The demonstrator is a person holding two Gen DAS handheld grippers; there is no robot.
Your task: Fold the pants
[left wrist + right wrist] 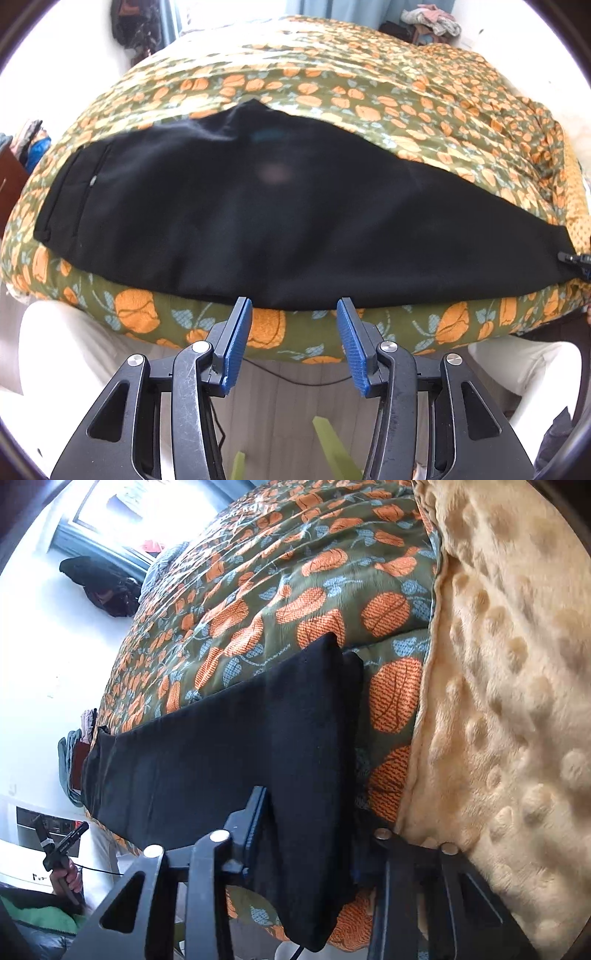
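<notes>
Black pants (258, 206) lie folded lengthwise across the near side of a bed, waistband at the left, leg ends at the right. My left gripper (294, 308) is open and empty, its blue pads just in front of the pants' near edge. In the right wrist view the leg ends (295, 760) pass between the jaws of my right gripper (306, 812); the left finger (255, 823) lies over the cloth and the right finger is hidden by it. The right gripper's tip (576, 260) shows at the leg hem in the left view.
The bed carries a green quilt with orange pumpkins (332, 85). A cream dotted blanket (517, 701) lies right of the leg ends. Clothes are piled by the far wall (432, 18). Pale floor (295, 398) lies under the bed's near edge.
</notes>
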